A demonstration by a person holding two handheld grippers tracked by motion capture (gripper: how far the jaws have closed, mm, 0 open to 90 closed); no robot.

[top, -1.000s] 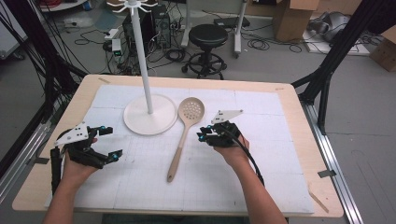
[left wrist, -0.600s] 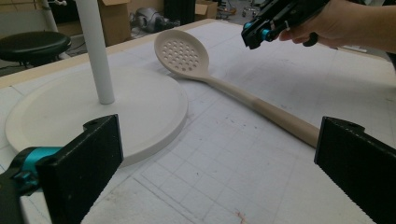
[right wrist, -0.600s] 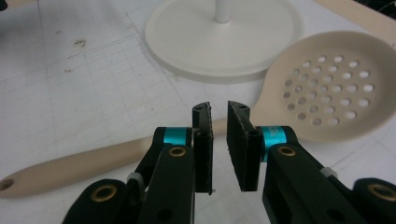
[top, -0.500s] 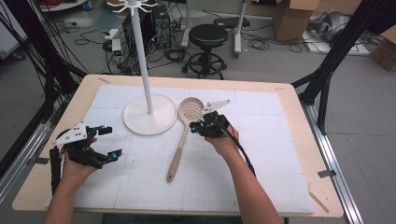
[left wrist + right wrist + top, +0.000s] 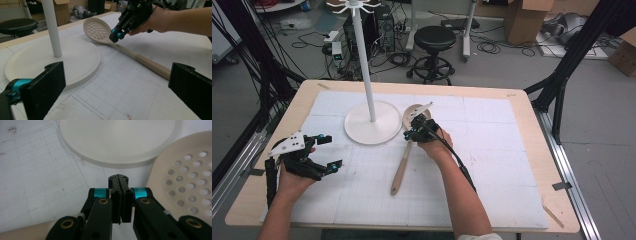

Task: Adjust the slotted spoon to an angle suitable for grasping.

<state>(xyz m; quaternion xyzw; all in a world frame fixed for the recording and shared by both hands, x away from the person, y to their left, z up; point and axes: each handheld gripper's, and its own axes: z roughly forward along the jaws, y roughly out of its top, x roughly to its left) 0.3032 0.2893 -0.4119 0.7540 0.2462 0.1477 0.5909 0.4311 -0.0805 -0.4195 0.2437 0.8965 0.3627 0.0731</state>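
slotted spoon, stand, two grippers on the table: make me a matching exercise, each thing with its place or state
Things:
1. slotted spoon
2. white stand
3. left gripper
4. right gripper

States:
a. jaws wide apart, holding nothing
b. upright on a round base
c. lying flat on the white mat
d. jaws closed together, above the spoon's neck

Pairs: 1-c, 2-b, 3-a, 4-d

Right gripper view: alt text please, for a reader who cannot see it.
The right gripper, its black jaws pressed together with nothing between them, hangs above the neck of a beige wooden slotted spoon, whose perforated bowl lies to the right. The round white base of a stand lies beyond on the white gridded mat.
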